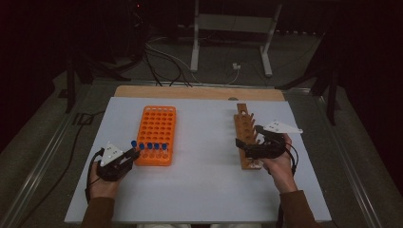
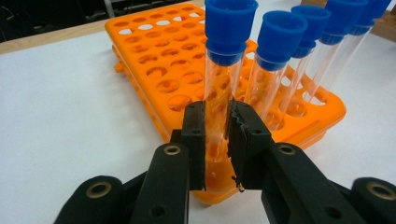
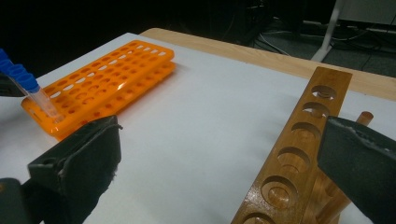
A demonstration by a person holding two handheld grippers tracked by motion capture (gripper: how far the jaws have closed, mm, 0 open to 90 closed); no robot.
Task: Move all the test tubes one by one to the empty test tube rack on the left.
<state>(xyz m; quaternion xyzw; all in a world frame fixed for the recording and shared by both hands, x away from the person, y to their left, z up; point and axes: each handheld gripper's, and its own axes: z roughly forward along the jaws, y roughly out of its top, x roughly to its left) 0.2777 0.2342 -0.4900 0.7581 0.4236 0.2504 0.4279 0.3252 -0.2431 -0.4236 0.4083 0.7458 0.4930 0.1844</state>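
An orange tube rack (image 1: 157, 124) lies on the white table top, left of centre. Several clear tubes with blue caps (image 1: 149, 146) stand in its nearest row. My left gripper (image 1: 131, 154) is at the rack's near left corner. In the left gripper view its jaws (image 2: 217, 135) are shut on the end tube (image 2: 220, 88), which stands upright in its hole. A wooden tube rack (image 1: 244, 127) with empty holes lies to the right. My right gripper (image 1: 248, 138) is open at its near end, with that end (image 3: 299, 144) between the wide-spread jaws and no pad visibly pressing on it.
The white table top (image 1: 204, 161) stretches between the two racks and towards the front edge. A wooden strip (image 1: 199, 92) runs along the far edge. Cables and a stand's legs (image 1: 228, 42) lie on the dark floor beyond.
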